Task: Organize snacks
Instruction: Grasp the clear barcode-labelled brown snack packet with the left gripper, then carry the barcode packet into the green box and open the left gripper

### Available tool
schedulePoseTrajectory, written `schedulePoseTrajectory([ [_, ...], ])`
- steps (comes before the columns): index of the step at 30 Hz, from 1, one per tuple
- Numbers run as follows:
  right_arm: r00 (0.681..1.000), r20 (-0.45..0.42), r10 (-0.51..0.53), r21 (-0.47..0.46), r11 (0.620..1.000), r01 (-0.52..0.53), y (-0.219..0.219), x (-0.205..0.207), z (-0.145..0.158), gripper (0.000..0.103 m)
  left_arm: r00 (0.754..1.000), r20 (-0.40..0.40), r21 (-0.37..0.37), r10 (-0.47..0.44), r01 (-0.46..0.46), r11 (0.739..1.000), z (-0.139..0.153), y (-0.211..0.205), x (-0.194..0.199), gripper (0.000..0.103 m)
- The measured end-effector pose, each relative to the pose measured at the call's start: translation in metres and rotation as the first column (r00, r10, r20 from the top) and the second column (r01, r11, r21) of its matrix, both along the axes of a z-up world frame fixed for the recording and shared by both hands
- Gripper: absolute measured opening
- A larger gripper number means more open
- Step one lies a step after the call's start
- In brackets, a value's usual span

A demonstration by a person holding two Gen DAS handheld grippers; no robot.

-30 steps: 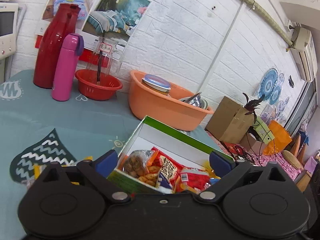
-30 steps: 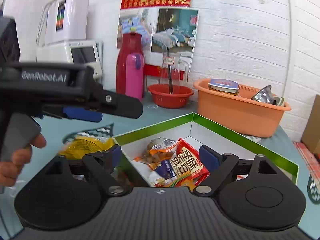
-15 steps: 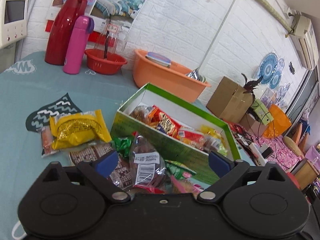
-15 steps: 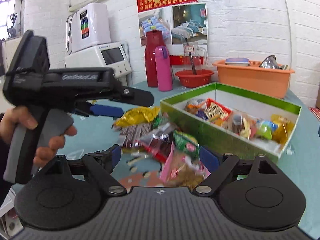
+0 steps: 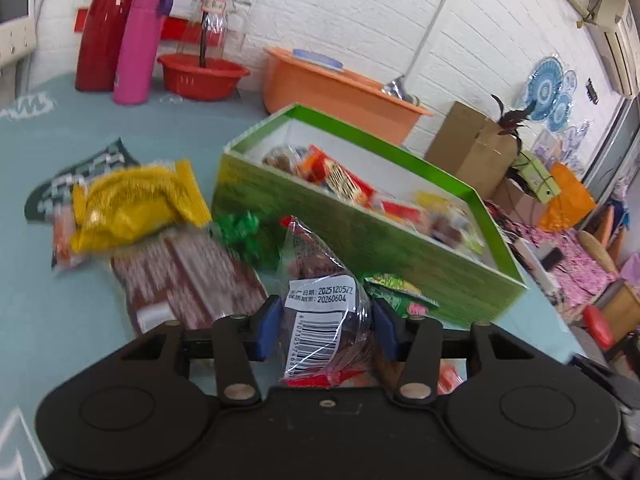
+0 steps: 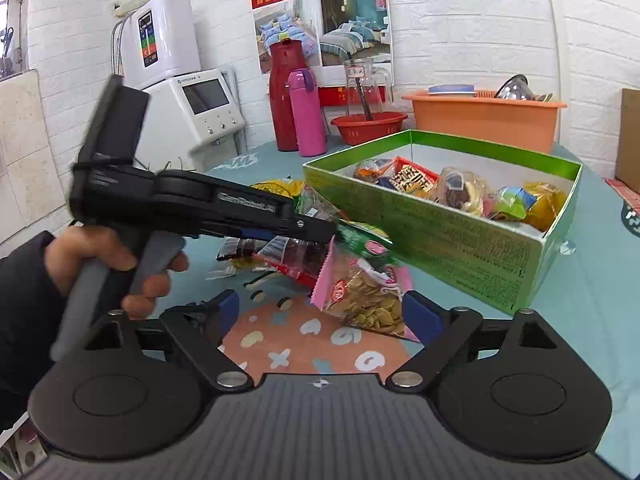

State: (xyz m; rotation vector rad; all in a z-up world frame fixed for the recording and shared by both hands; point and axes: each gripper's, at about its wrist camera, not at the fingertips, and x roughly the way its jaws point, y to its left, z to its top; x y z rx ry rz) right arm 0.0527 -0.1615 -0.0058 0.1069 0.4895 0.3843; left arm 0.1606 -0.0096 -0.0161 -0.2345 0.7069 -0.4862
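A green box (image 5: 360,248) (image 6: 440,240) with several snack packets inside stands on the teal tablecloth. Loose packets lie in front of it: a yellow one (image 5: 136,204), a brown one (image 5: 188,276) and a small green one (image 5: 244,232). My left gripper (image 5: 326,320) (image 6: 320,228) is closing, its blue pads touching both sides of a clear barcode-labelled snack packet (image 5: 320,308) (image 6: 288,248). My right gripper (image 6: 322,312) stands open low over the cloth. A pink packet of chips (image 6: 360,300) lies partly between its fingers, untouched.
At the back stand a red thermos (image 5: 104,28), a pink bottle (image 5: 136,44), a red basin (image 5: 200,76) and an orange basin (image 5: 336,88). A white appliance (image 6: 192,108) sits left. A hand (image 6: 100,256) holds the left gripper. Cardboard boxes (image 5: 472,148) lie beyond the table's right edge.
My left gripper has come down off the box to the loose pile, and its jaws have drawn in around the clear packet. My right gripper has dropped toward the pink packet.
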Motion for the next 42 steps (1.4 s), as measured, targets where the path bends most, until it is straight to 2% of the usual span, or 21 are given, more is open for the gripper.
schedulePoseTrajectory([
  [6, 0.999, 0.015, 0.044, 0.012, 0.999, -0.044, 0.006, -0.01, -0.01, 0.103, 0.999, -0.051, -0.093, 0.013, -0.018, 0.996, -0.011, 0.029, -0.055, 0.059],
  [8, 0.997, 0.039, 0.065, 0.019, 0.998, -0.066, 0.01, -0.016, -0.012, 0.103, 0.997, -0.058, -0.133, 0.046, -0.054, 0.99, -0.011, 0.042, -0.073, 0.07],
  [10, 0.993, 0.074, 0.091, 0.014, 0.996, -0.093, 0.016, -0.021, -0.014, 0.103, 0.995, -0.062, -0.18, 0.078, -0.088, 0.98, -0.01, 0.054, -0.083, 0.096],
  [13, 0.985, 0.06, 0.164, -0.018, 0.986, -0.163, 0.028, -0.02, -0.013, 0.103, 0.993, -0.071, -0.234, 0.096, -0.11, 0.966, -0.008, 0.065, -0.084, 0.103],
  [19, 0.978, 0.014, 0.209, -0.076, 0.975, -0.208, 0.052, -0.008, -0.016, 0.103, 0.988, -0.123, -0.248, 0.094, -0.123, 0.961, -0.017, 0.061, -0.073, 0.103],
  [23, 0.971, -0.007, 0.237, -0.133, 0.963, -0.236, 0.065, 0.007, -0.017, 0.103, 0.985, -0.12, -0.261, 0.122, -0.149, 0.954, -0.021, 0.063, -0.064, 0.103],
  [26, 0.976, -0.024, 0.218, -0.191, 0.957, -0.219, 0.072, 0.021, -0.019, 0.103, 0.985, -0.115, -0.26, 0.128, -0.154, 0.953, -0.022, 0.063, -0.059, 0.103],
  [28, 0.976, -0.036, 0.214, -0.215, 0.952, -0.217, 0.075, 0.026, -0.021, 0.103, 0.986, -0.118, -0.245, 0.116, -0.142, 0.959, -0.024, 0.061, -0.056, 0.076],
  [30, 0.973, -0.032, 0.228, -0.211, 0.95, -0.23, 0.074, 0.026, -0.022, 0.094, 0.988, -0.108, -0.245, 0.113, -0.137, 0.96, -0.024, 0.059, -0.056, 0.076],
  [33, 0.975, -0.014, 0.22, -0.226, 0.95, -0.217, 0.073, 0.021, -0.023, 0.091, 0.99, -0.103, -0.257, 0.097, -0.121, 0.959, -0.019, 0.056, -0.06, 0.065],
  [37, 0.978, 0.025, 0.207, -0.25, 0.949, -0.195, 0.071, 0.011, -0.014, 0.09, 0.994, -0.06, -0.27, 0.088, -0.101, 0.958, -0.005, 0.05, -0.067, 0.064],
  [42, 0.976, 0.131, 0.176, -0.241, 0.96, -0.141, 0.059, 0.003, 0.011, 0.09, 0.997, 0.051, -0.279, 0.061, -0.045, 0.959, 0.033, 0.036, -0.067, 0.063],
])
